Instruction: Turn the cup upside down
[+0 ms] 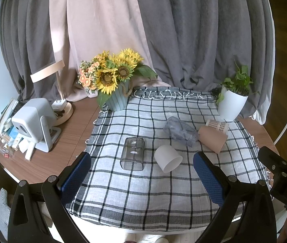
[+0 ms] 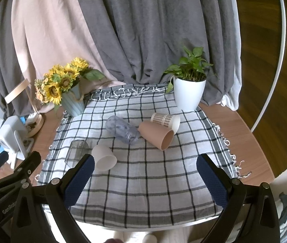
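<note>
Several cups lie on their sides on the checked cloth (image 1: pixel 143 192): a clear grey square cup (image 1: pixel 132 154), a white cup (image 1: pixel 167 158), a clear bluish cup (image 1: pixel 181 130), a tan cup (image 1: pixel 213 138) and a patterned paper cup (image 1: pixel 217 124). In the right wrist view they are the grey cup (image 2: pixel 76 150), white cup (image 2: pixel 104 157), bluish cup (image 2: pixel 122 129), tan cup (image 2: pixel 157 134) and patterned cup (image 2: pixel 164 119). My left gripper (image 1: pixel 141 172) is open and empty, short of the grey and white cups. My right gripper (image 2: pixel 143 174) is open and empty, short of the tan cup.
A sunflower vase (image 1: pixel 115 99) stands at the cloth's back left, a white plant pot (image 1: pixel 231 105) at its back right. A white device (image 1: pixel 34 119), lamp base and clutter sit on the wooden table at left. Curtains hang behind.
</note>
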